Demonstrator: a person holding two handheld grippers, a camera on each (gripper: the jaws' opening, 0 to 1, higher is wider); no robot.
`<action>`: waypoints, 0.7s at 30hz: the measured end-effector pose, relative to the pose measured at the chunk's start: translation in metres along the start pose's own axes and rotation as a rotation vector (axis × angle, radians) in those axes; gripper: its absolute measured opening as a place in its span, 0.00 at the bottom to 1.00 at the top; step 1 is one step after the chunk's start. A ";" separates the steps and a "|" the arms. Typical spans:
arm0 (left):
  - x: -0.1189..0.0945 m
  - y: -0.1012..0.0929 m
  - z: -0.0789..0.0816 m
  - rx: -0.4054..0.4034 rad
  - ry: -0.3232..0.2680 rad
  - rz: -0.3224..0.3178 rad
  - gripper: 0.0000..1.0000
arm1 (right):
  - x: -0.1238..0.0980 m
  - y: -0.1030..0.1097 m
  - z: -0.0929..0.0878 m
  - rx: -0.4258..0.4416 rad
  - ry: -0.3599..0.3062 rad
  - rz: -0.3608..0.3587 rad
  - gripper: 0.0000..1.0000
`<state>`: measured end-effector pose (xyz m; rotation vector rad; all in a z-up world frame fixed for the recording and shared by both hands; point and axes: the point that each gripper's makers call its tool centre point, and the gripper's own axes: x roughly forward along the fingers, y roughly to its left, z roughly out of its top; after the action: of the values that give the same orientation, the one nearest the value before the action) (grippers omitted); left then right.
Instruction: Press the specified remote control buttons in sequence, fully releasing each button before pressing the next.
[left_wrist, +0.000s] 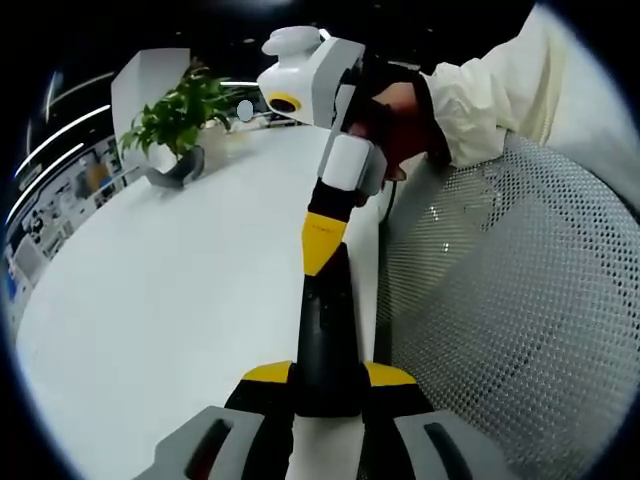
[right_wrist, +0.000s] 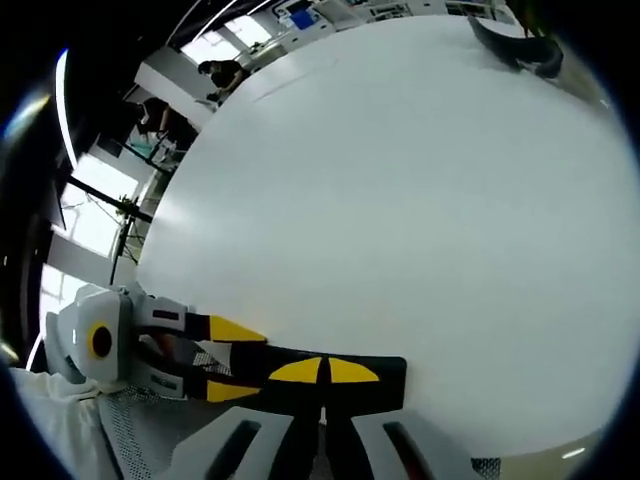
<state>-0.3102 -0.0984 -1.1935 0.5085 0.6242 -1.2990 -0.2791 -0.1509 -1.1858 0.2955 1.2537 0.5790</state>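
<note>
- Left gripper view: left gripper (left_wrist: 325, 385) clamped on black remote (left_wrist: 325, 330), held over white table (left_wrist: 170, 290).
- Right gripper (left_wrist: 322, 240), gripped by gloved hand (left_wrist: 395, 120), tips pressed together on remote's far end.
- Potted plant (left_wrist: 178, 125) far behind.
- Right gripper view: right gripper (right_wrist: 322, 372) closed, touching remote (right_wrist: 330, 385); left gripper (right_wrist: 225, 358) pinching it.
- No readable writing.

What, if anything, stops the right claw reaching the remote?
Probably nothing: it looks reachable. The left claw grips the remote at its near end, above the white table, and the right claw meets its far end with its tip closed, no obstacle between.
</note>
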 end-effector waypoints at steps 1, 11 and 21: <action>0.000 0.000 0.000 0.001 0.000 -0.001 0.25 | 0.000 0.000 0.000 0.005 -0.002 0.002 0.00; 0.000 0.000 0.000 0.000 -0.001 -0.002 0.25 | 0.001 -0.001 0.001 0.032 -0.018 0.009 0.00; 0.001 0.001 0.002 0.000 -0.006 0.000 0.25 | 0.002 0.000 0.001 -0.027 -0.025 -0.020 0.00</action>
<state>-0.3090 -0.0999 -1.1930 0.5043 0.6191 -1.2997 -0.2781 -0.1495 -1.1874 0.2667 1.2225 0.5729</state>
